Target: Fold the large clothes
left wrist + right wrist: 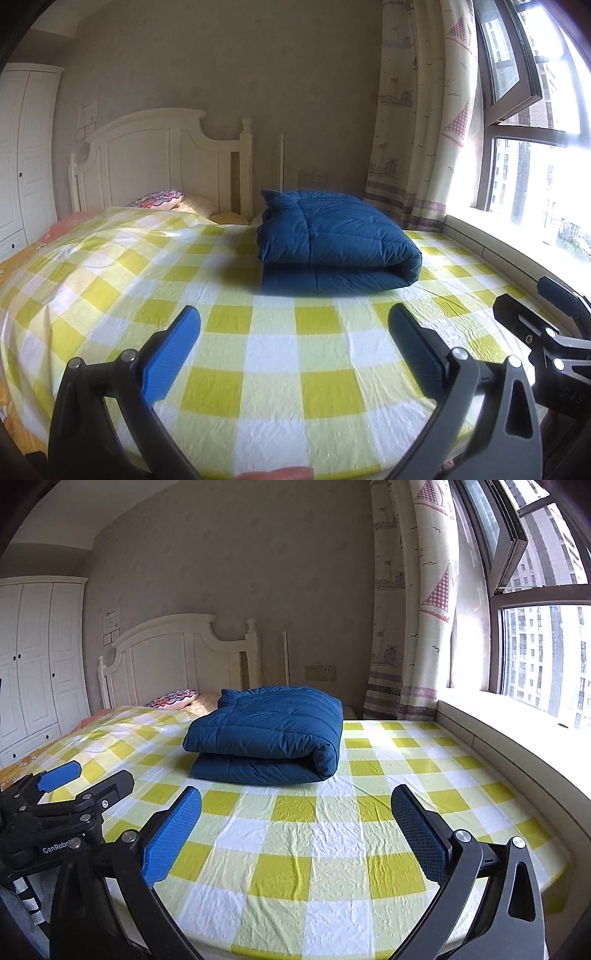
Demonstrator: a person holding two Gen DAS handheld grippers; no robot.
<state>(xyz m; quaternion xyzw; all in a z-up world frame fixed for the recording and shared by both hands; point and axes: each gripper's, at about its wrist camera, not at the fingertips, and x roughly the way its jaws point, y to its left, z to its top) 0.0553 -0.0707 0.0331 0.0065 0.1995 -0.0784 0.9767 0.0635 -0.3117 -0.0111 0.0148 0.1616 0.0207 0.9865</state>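
A bedroom fills both views: a bed spread with a yellow-and-white checked sheet (273,354) takes up the lower half of each frame, with a white headboard (162,158) at centre left, a white wardrobe (26,155) along the left edge, a sailboat-print curtain (417,110) at upper right and a bright window (535,147) at the right edge. You are looking along each gripper toward the head of the bed. The dark blue quilted garment (332,247) lies folded into a thick bundle on the sheet, in the middle of the left wrist view and slightly left of centre in the right wrist view (266,734); its rounded fold faces the window side. A patterned pillow (157,199) rests near the headboard, to the left of and behind the bundle. Your left gripper (295,350) hovers in the lower part of its frame with its blue pads spread wide and nothing between them, well apart from the garment. Your right gripper (295,834) is likewise spread wide and empty, low in its own frame. Each tool appears in the other's view: the right gripper at the right edge of the left wrist view, the left gripper (79,781) at the left edge of the right wrist view, its jaws parted. A wall socket (313,178) sits just above the bundle.
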